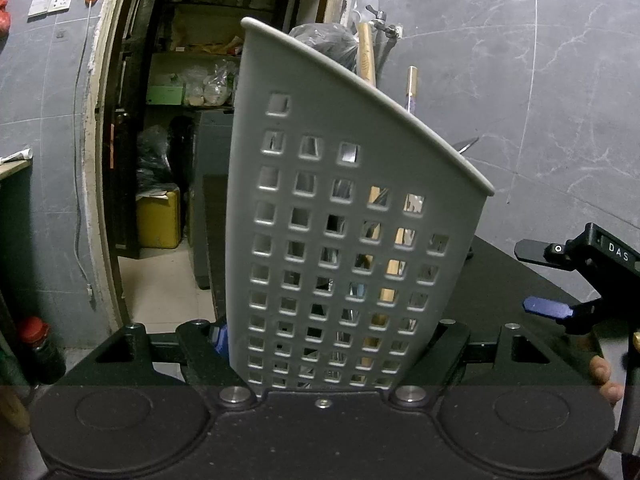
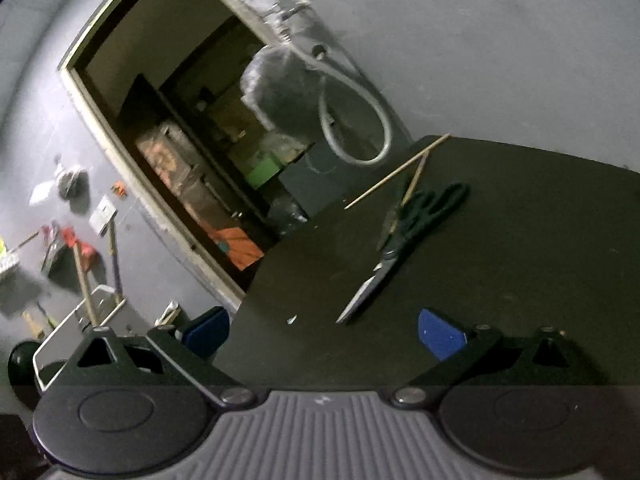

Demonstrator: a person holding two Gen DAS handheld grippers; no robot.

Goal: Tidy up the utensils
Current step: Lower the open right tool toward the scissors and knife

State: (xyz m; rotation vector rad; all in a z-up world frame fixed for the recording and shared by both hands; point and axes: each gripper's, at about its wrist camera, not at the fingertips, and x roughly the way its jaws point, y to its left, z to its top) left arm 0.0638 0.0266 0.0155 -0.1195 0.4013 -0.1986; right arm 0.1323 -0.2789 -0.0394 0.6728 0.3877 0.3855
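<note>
Right now the left tongs [image 1: 320, 344] pinch the base of a grey utensil holder [image 1: 340, 220], a tall plastic caddy with a slanted rim and rows of square holes, one blue pad [image 1: 219, 340] showing against its left wall. It stands upright on the black counter [image 1: 504, 280] and fills the middle of the left wrist view. Through the holes and above the rim show a pale wooden handle [image 1: 366, 54] and a thinner utensil with a brass-coloured end [image 1: 412, 82]; what else is inside cannot be told. At the right edge of that view the right tongs [image 1: 560, 280] appear from the side, one blue pad visible, with fingertips of a hand [image 1: 602, 376] below them.

In the right wrist view, which is tilted and somewhat blurred, the right tongs [image 2: 324, 332] are spread wide with nothing between the blue pads [image 2: 440, 334]. They hang low over the near edge of the counter [image 2: 520, 260]. Just ahead of them lie black-handled scissors [image 2: 404, 240], blades pointing towards the tongs and handles away. Beyond, two thin wooden chopsticks [image 2: 396, 172] lie on the counter, one of them touching the scissor handles. A small white scrap [image 2: 292, 319] sits near the left pad. Behind the counter stand a grey wall [image 2: 500, 40] and an open doorway [image 2: 192, 140] onto cluttered shelves.
</note>
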